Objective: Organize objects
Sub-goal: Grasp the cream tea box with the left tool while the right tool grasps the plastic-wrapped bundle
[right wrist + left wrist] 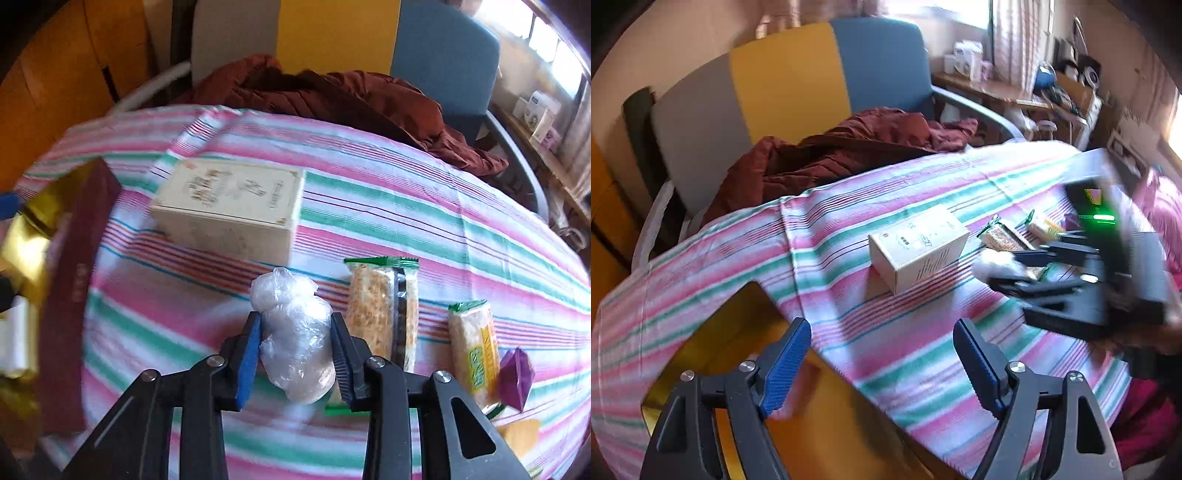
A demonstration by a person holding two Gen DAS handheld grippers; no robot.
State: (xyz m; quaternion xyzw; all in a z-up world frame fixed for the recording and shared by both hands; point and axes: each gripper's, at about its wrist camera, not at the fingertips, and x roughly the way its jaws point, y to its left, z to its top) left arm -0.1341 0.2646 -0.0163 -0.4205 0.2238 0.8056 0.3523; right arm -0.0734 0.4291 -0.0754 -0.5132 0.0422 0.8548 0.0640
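Note:
My right gripper [295,339] is shut on a clear plastic-wrapped bundle [295,332] and holds it above the striped cloth; it also shows in the left wrist view [997,266], blurred, at the right. A cream box [232,206] lies behind the bundle, also seen in the left wrist view [919,243]. Two snack bars [384,310] [472,347] lie to the right of the bundle. My left gripper [882,362] is open and empty above the near edge of an open maroon box with a gold inside [746,332].
A striped pink, green and white cloth [849,206] covers the table. A maroon box wall [77,280] stands at the left. A purple packet [517,376] lies at the right. A brown jacket [849,147] lies on chairs behind the table.

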